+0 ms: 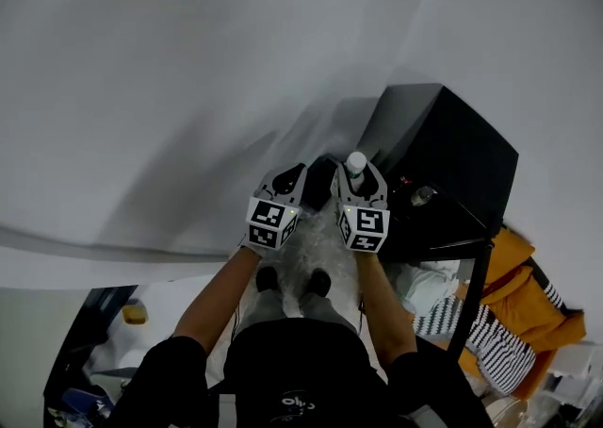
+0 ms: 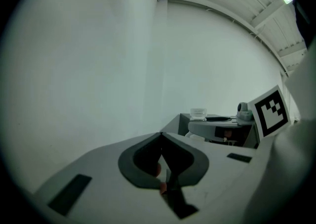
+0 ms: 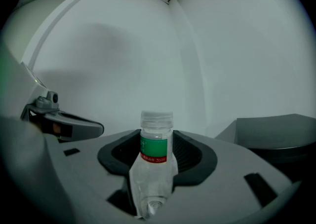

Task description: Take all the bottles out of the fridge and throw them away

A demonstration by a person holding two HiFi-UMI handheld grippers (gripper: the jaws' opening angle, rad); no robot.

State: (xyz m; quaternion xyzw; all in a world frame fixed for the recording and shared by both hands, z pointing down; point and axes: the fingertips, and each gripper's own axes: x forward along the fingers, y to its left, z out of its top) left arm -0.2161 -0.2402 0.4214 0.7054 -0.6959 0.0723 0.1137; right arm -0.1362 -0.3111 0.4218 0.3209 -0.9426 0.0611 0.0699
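The left claw [image 2: 161,141] has its jaws together with nothing between them. Beside it, the right claw [image 3: 157,145] is clamped on the bottle [image 3: 155,166], pads pressing on both sides of the body. The cap and the green label with its red band stick out past the tips.

So the bottle is out of the fridge, carried in the air in front of the person, touching nothing but the pads. It is clear thin plastic and looks empty, so I judge it very light. The wall looks creased and pinched where it sits in the jaws, so it is soft and gives under a squeeze. The bare plastic is smooth and may slip or twist if the hold is loose. The stiffest parts are likely the neck and shoulder under the cap. The labelled band just below is a sound place to hold, and light pressure should be enough. Dropping it would do little harm.

Further off, to the right, stands a black box [image 1: 443,157], probably the fridge, with a small clear tub [image 2: 198,113] on top. Behind it is a plain white wall [image 1: 188,58]. No bin shows in any view.
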